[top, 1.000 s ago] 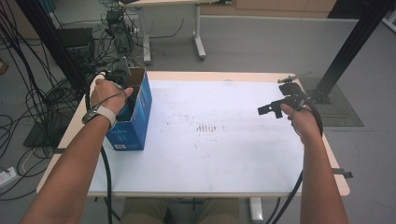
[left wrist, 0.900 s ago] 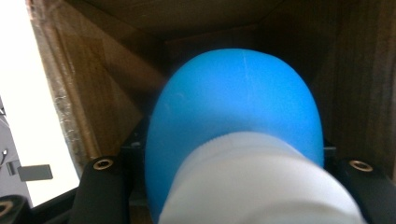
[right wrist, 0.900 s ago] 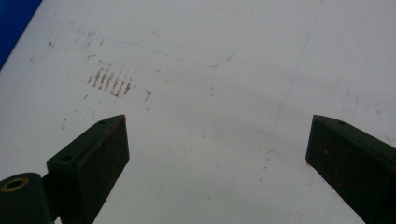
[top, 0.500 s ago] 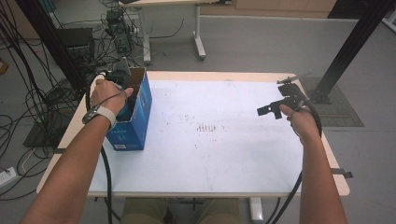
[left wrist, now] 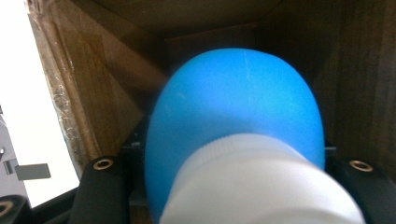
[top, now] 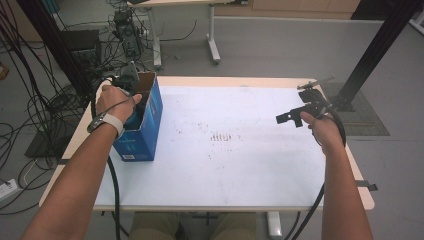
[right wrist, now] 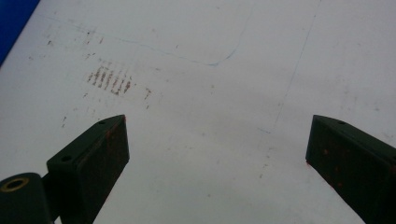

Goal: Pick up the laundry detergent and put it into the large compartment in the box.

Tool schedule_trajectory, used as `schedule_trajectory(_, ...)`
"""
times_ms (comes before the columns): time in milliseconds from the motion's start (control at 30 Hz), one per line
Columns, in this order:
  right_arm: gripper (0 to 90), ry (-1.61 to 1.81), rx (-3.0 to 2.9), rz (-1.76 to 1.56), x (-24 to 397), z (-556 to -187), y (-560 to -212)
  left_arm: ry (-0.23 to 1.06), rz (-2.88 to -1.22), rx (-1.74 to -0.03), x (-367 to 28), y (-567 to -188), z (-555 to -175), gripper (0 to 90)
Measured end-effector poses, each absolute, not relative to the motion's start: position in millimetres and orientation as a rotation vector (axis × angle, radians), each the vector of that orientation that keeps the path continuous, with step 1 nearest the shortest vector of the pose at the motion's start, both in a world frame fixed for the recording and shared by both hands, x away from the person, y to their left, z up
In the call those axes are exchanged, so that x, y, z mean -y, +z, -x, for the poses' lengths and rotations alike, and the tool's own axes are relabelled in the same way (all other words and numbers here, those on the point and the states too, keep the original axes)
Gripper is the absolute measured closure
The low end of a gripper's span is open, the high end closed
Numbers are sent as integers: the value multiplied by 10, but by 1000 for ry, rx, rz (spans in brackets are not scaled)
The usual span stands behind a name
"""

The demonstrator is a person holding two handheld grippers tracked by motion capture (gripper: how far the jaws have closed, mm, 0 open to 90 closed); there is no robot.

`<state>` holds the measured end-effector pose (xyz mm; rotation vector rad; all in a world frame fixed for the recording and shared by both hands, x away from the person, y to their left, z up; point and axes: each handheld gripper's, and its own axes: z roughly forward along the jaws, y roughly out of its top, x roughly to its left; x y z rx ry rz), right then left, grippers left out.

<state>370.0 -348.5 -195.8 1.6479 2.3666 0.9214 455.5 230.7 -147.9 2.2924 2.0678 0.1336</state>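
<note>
A blue cardboard box with an open top stands at the table's left edge. My left gripper reaches down into it, partly hidden under the hand. In the left gripper view the left gripper is shut on a rounded blue object with a white end; brown box walls surround it. Over the right side of the table my right gripper hangs in the air. Its jaws stand wide apart in the right gripper view, and the right gripper has only bare tabletop between them.
The white tabletop carries small brown scuff marks near its middle. Behind the table's left end are cables and a black stand; a black post rises at the back right. Another table's legs stand farther back.
</note>
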Motion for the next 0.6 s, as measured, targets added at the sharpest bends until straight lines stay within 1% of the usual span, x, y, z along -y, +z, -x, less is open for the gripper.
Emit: schedule_trajectory(600,60,924,-2366,-1645,3480,-3696,-1958,132,-2295,-2069,-2304,-1477,-4553,387)
